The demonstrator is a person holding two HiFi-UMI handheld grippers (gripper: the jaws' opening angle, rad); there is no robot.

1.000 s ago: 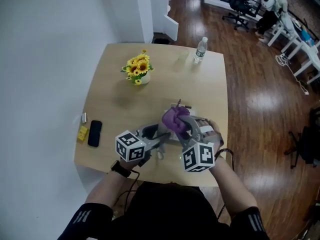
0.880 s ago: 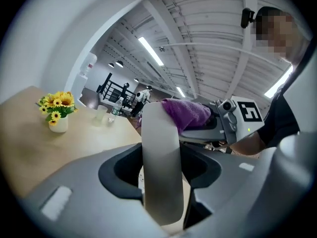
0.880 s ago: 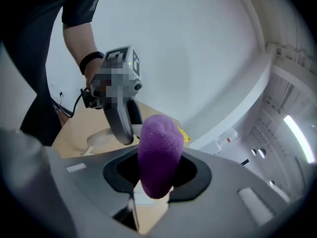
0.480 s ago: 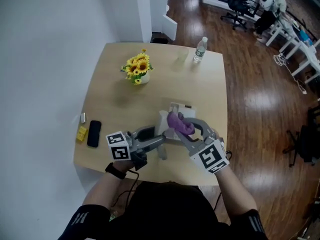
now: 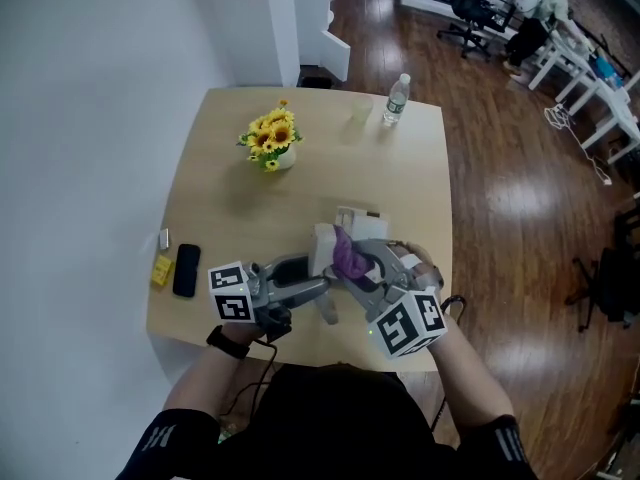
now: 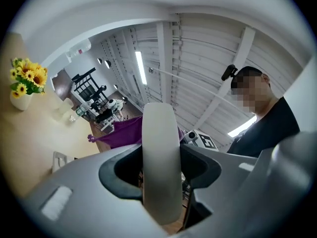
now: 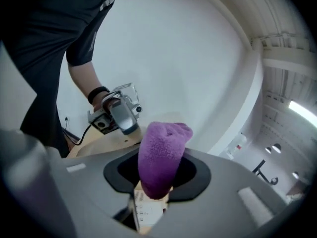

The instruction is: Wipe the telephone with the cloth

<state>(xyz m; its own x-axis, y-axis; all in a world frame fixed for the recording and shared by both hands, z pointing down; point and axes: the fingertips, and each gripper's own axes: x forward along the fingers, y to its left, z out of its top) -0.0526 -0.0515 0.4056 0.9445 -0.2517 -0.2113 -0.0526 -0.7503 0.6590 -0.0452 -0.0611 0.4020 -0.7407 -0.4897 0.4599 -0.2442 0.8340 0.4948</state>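
Observation:
The white telephone (image 5: 328, 240) sits on the tan table (image 5: 410, 188) near its front. My left gripper (image 5: 322, 286) reaches in from the left and is shut on the phone's white rounded handset (image 6: 159, 162), which fills the gap between its jaws (image 6: 161, 182). My right gripper (image 5: 350, 268) is shut on the purple cloth (image 5: 347, 255). The bunched cloth (image 7: 161, 155) sticks out past the jaws of the right gripper (image 7: 156, 185) and lies against a white, printed part of the telephone (image 7: 146, 209). The left gripper (image 7: 119, 113) shows beyond it.
A vase of sunflowers (image 5: 270, 140) stands at the back left. A water bottle (image 5: 397, 99) and a clear glass (image 5: 360, 113) stand at the far edge. A black smartphone (image 5: 186, 269) and a small yellow item (image 5: 161, 269) lie by the left edge.
The right gripper has brought the purple cloth down from above the phone and drawn it nearer to me. The left gripper shifted a little to the left, still shut.

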